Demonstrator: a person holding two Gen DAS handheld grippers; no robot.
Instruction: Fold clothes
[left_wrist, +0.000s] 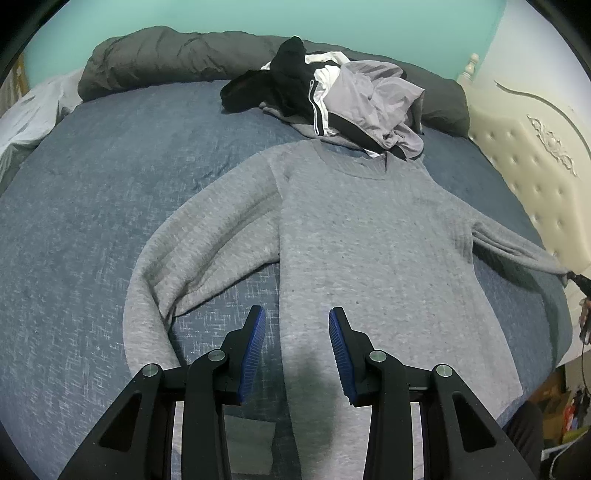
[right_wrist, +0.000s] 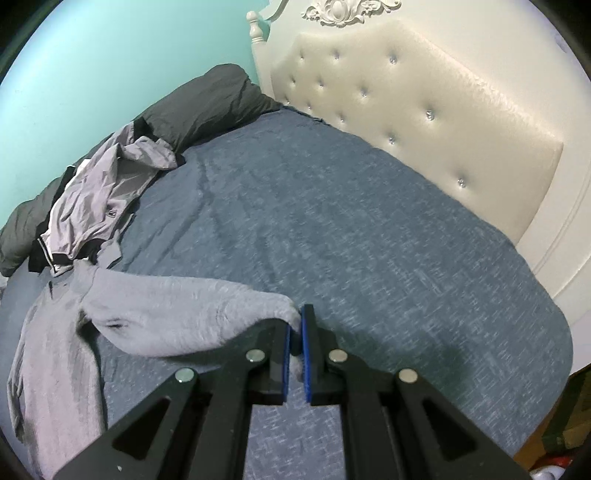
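Note:
A grey knit sweater (left_wrist: 373, 236) lies flat, front up, on the blue bedspread (left_wrist: 92, 206). Its left sleeve curves down beside the body. My left gripper (left_wrist: 297, 317) hovers open above the sweater's lower left side, nothing between its blue pads. The right sleeve stretches out toward the bed's right side. In the right wrist view my right gripper (right_wrist: 296, 317) is shut on the cuff of that sleeve (right_wrist: 192, 317), lifting it off the bedspread (right_wrist: 351, 229). The right gripper shows as a small dark tip (left_wrist: 578, 278) at the sleeve's end in the left wrist view.
A heap of unfolded clothes (left_wrist: 332, 96), black, white and lilac, lies just beyond the sweater's collar. A dark grey duvet (left_wrist: 166, 59) runs along the far edge. A cream tufted headboard (right_wrist: 424, 110) borders the bed on the right. Teal wall behind.

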